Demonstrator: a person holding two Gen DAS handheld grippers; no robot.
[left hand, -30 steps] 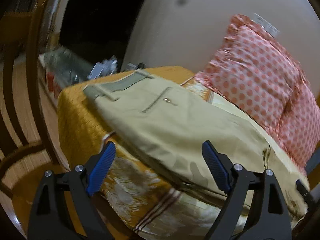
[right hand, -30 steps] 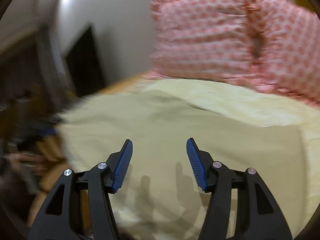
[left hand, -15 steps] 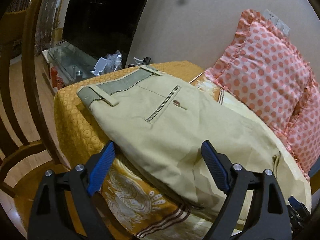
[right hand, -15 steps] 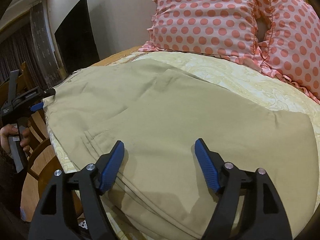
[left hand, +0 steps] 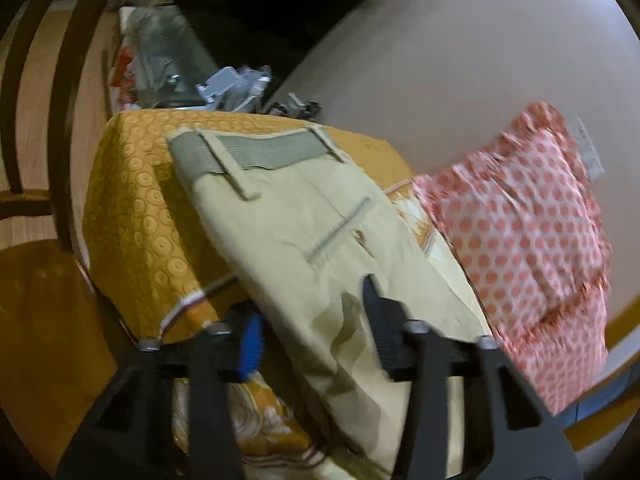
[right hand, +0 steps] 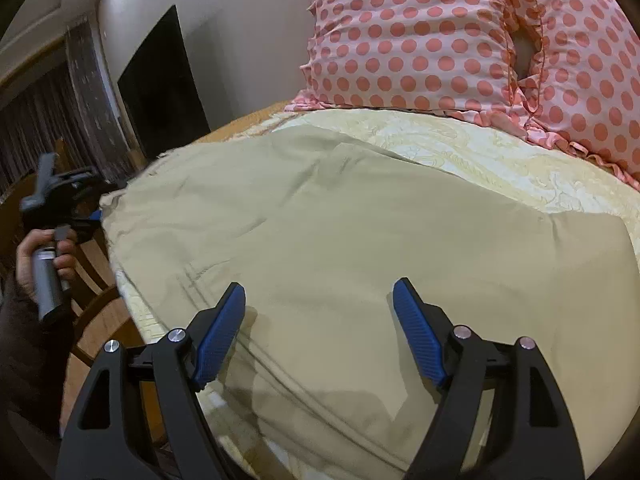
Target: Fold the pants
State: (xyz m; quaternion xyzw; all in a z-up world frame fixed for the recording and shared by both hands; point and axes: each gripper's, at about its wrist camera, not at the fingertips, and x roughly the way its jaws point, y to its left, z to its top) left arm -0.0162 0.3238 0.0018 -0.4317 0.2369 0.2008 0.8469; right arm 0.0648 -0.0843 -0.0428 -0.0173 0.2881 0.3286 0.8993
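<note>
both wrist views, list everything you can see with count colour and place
pants: one, khaki, flat on the bed, waistband at the far corner
bedcover: one, mustard with cream pattern, under the pants
pillows: two, pink with coral dots, against the wall
screen: one, black, on the wall past the bed
chair: one, dark wood, beside the bed
clutter: blurred greyish items beyond the bed corner
left gripper: black, blue pads, open across the pants' near edge
right gripper: black, blue pads, open over the pants
left hand: grips the left gripper's handle

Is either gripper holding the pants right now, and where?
Neither. The left gripper and the right gripper are both open, poised at the pants, with no fabric pinched.
</note>
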